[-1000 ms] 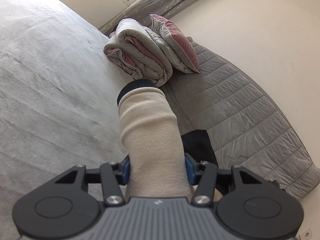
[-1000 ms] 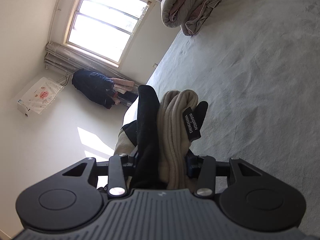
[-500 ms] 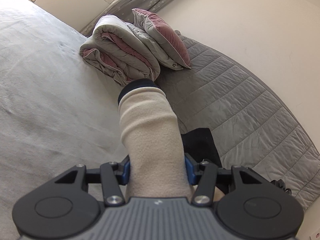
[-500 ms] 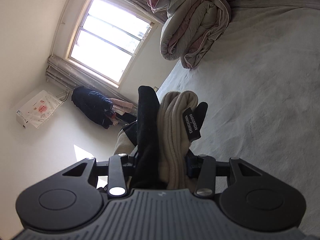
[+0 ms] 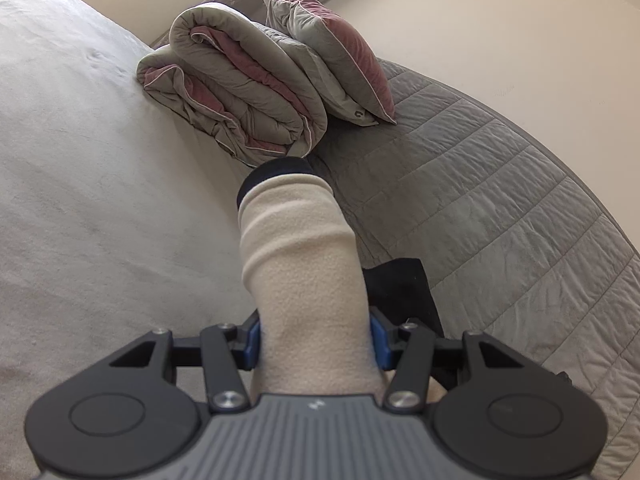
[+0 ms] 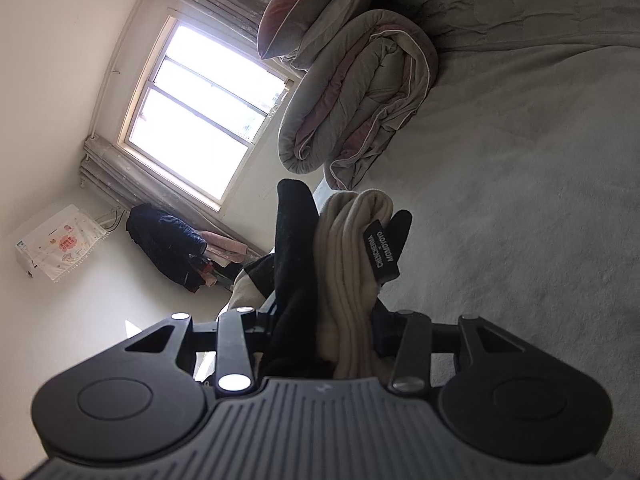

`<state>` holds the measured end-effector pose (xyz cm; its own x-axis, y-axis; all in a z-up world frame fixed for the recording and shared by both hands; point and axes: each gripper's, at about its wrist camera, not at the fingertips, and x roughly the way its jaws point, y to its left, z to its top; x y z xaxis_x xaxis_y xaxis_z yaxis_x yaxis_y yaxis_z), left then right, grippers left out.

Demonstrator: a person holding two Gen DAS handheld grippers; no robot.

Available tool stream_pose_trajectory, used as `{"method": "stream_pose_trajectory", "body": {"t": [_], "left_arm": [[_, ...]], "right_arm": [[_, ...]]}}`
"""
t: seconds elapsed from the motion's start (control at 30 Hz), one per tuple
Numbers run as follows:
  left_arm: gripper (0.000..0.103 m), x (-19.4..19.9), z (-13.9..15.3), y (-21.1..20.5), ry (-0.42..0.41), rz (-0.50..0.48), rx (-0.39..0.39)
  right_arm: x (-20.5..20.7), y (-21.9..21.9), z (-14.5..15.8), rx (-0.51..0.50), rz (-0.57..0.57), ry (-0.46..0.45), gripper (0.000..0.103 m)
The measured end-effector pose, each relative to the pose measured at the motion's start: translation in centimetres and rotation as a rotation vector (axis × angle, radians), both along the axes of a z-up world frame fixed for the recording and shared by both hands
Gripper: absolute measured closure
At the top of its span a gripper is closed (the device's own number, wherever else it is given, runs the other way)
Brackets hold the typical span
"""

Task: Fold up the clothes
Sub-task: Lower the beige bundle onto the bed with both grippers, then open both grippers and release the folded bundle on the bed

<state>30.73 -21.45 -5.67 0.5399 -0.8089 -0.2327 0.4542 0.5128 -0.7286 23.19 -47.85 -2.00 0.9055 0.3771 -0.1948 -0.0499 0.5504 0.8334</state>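
Garment: a cream fleece top with black trim, lifted off the bed, bunched between both grippers.
Left gripper (image 5: 316, 336): jaws pinching a fold of cream fleece (image 5: 298, 276); the fold stands up from the jaws toward 12 o'clock and ends in a dark cuff (image 5: 276, 172). A black part of the top hangs below at 4 o'clock.
Right gripper (image 6: 324, 334): jaws clamped on a thick bundle, black fabric (image 6: 294, 248) on the left and ribbed cream fabric (image 6: 352, 264) on the right, with the black neck label (image 6: 382, 250) sticking out at 1 o'clock.
Bed (image 5: 88, 208): pale grey sheet, bare on the near side, so there is room to lay the top down.
Far end of bed: a rolled grey and pink duvet (image 5: 236, 92) at 12 o'clock in the left view, a pillow (image 5: 332, 52) leaning on it, and a quilted grey cover (image 5: 492, 200) running off toward 3 o'clock.
Room: a window (image 6: 200, 120) at 10 o'clock in the right view, and dark clothes (image 6: 168, 244) piled by the wall below it.
Step in hand: likely carrying the top over the sheet to spread it.
Doing it well: keep both grips firm, draw the two grippers apart until the cloth hangs flat, then lower it onto bare sheet short of the duvet, letting the hanging edge touch first so no crease is trapped.
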Motion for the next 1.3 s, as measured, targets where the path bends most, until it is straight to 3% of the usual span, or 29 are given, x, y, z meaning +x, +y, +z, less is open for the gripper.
{"method": "stream_pose_trajectory", "body": {"t": [0.3, 0.4, 0.47, 0.6, 0.77, 0.87, 0.97, 1.03, 1.1, 1.3], "left_arm": [[0.052, 2.4, -6.8, -1.2, 0.045, 0.027, 0.025], [0.049, 2.4, -6.7, -1.1, 0.037, 0.025, 0.020], [0.047, 2.1, -6.0, -1.6, 0.008, 0.040, 0.078], [0.044, 1.3, -4.0, -2.6, -0.061, 0.077, 0.201], [0.034, 0.4, -1.6, -4.4, -0.148, 0.201, 0.415], [0.025, 0.2, -0.7, -4.8, -0.178, 0.276, 0.508], [0.035, 0.0, 0.3, -5.1, -0.298, 0.305, 0.511], [0.072, 0.5, 0.8, -5.3, -0.369, 0.265, 0.475], [0.084, 1.9, 0.7, -5.9, -0.388, 0.199, 0.446], [0.094, 5.1, -2.7, -7.1, -0.287, 0.188, 0.491]], "right_arm": [[1.4, -1.3, -5.5, -0.038, -0.030, 0.044, 0.057], [1.2, -1.6, -6.3, -0.041, -0.046, 0.052, 0.057], [0.8, -1.6, -6.0, -0.053, -0.056, 0.055, 0.053], [-0.5, -1.0, -3.9, -0.186, -0.125, 0.050, 0.048], [-2.0, 0.9, -0.1, -0.443, -0.263, -0.054, 0.048], [-1.1, 2.9, 1.1, -0.592, -0.240, -0.069, 0.065], [0.4, 4.4, 0.8, -0.694, -0.207, -0.071, 0.079], [1.4, 5.1, 0.3, -0.759, -0.195, -0.077, 0.082], [2.9, 5.6, -0.5, -0.824, -0.192, -0.066, 0.085], [5.1, 5.1, -3.0, -0.876, -0.219, 0.050, 0.089]]}}
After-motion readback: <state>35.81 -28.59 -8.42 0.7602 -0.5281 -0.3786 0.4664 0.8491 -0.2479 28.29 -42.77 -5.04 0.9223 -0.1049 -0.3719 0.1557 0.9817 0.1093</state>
